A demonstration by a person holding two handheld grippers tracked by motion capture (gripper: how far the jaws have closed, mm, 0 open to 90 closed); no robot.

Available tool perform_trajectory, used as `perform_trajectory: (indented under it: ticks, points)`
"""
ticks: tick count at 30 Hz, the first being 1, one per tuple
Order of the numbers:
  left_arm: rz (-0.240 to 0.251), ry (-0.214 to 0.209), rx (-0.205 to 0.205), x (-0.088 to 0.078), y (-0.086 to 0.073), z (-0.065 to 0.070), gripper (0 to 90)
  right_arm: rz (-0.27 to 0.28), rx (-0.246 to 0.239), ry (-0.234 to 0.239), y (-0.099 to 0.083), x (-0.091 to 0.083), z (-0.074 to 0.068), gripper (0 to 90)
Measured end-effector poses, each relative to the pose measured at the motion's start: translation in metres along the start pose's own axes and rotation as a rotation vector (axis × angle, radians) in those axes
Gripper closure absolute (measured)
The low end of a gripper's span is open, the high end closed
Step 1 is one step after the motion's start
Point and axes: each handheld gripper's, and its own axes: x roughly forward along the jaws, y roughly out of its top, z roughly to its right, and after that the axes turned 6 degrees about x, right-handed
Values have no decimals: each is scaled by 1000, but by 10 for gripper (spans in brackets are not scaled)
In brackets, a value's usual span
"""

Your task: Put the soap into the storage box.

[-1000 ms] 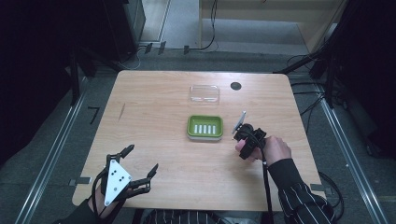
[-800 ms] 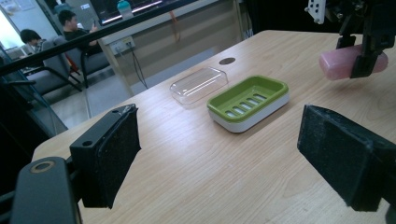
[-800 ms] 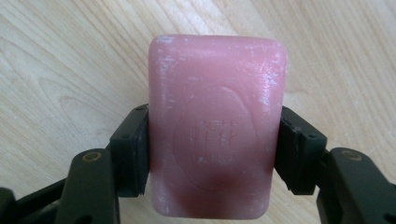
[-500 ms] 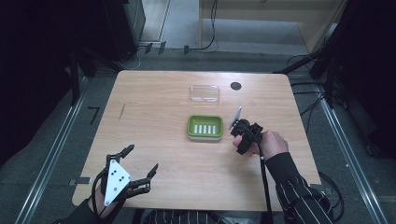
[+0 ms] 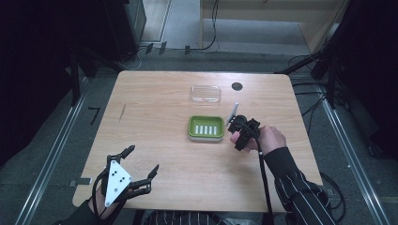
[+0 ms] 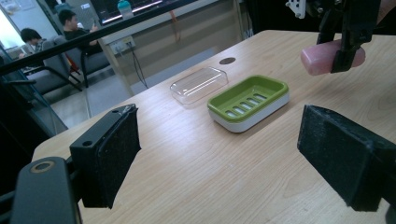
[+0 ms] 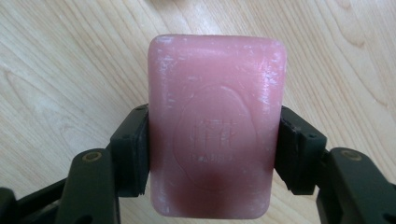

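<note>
While right gripper [image 7: 212, 154] fingers hold pink soap bar [image 7: 215, 121] between them, green soap dish [image 5: 206, 127] beside fingers empty; placing and clear lid [image 5: 205, 93] left. Left gripper [image 5: 141, 169] fingers wide.

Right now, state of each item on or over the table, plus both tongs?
Pink soap bar: clamped on its two long sides, held above the table.
Green soap dish: empty, upright on the table.
Clear lid: off the dish, lying on the table behind it.
Right tongs: shut on the soap bar, beside the dish.
Left tongs: open, holding nothing.
</note>
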Motion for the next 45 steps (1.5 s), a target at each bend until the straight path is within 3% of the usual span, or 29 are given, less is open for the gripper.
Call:
perform_trajectory:
  ticks: [22, 45]
  points:
    - [-2, -1, 3, 0, 0, 0, 132, 35, -53, 1, 21, 0, 5, 384]
    - [-3, -2, 4, 0, 0, 0, 132, 86, -148, -2, 42, -10, 7, 385]
